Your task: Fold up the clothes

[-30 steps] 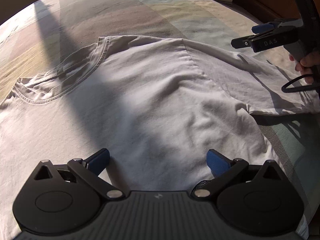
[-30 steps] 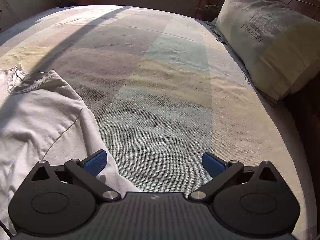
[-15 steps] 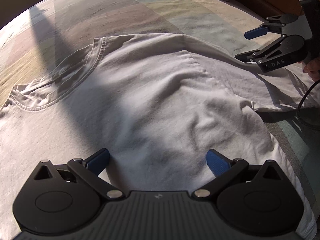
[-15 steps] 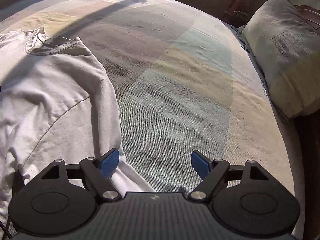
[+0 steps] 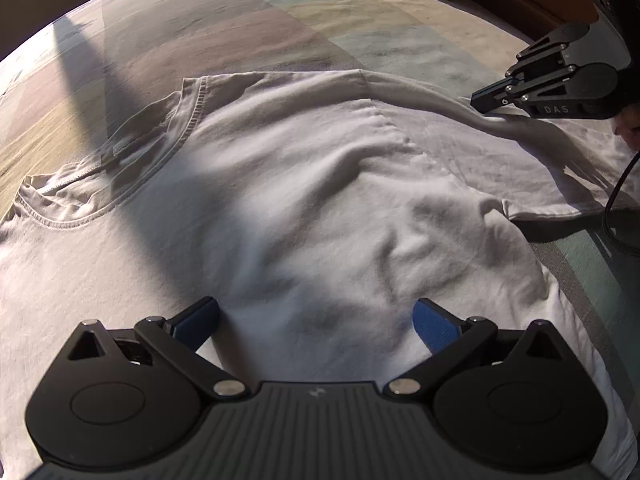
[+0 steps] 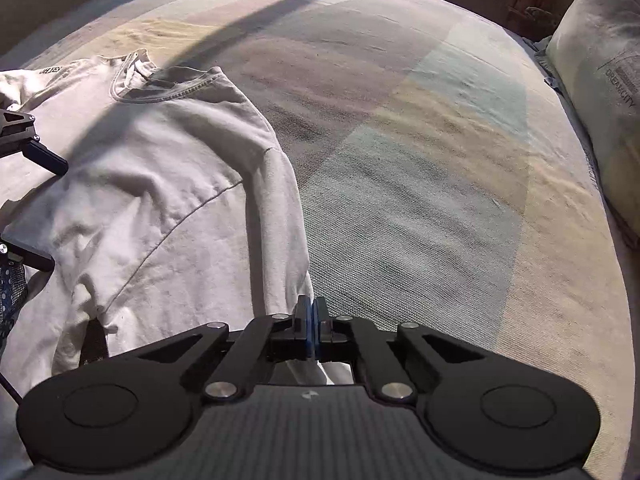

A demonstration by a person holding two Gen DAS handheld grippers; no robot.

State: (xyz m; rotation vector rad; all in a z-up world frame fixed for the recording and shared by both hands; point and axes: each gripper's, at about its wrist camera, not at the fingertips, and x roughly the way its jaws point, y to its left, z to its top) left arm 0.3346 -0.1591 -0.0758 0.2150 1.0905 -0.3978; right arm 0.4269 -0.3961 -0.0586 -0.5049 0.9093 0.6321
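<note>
A white T-shirt (image 5: 300,184) lies spread on the bed, its collar (image 5: 132,184) to the left and one sleeve (image 5: 560,168) out to the right. My left gripper (image 5: 316,324) hovers open over the shirt's body, its blue pads wide apart with nothing pinched. In the left wrist view, my right gripper (image 5: 480,104) comes in from the upper right onto the sleeve's far edge. In its own view the right gripper (image 6: 311,316) is shut, blue pads together on the sleeve's edge (image 6: 296,272). One left finger (image 6: 44,158) shows at that view's left border.
The bed wears a cover of pastel bands (image 6: 420,160). A pillow (image 6: 600,80) lies at the far right against dark wood. A black cable (image 5: 612,208) hangs by the sleeve, and part of a hand (image 5: 628,128) shows behind the right gripper.
The right gripper rolled, came down onto the sleeve's edge and went from wide open to shut on it. The left gripper kept still and open.
</note>
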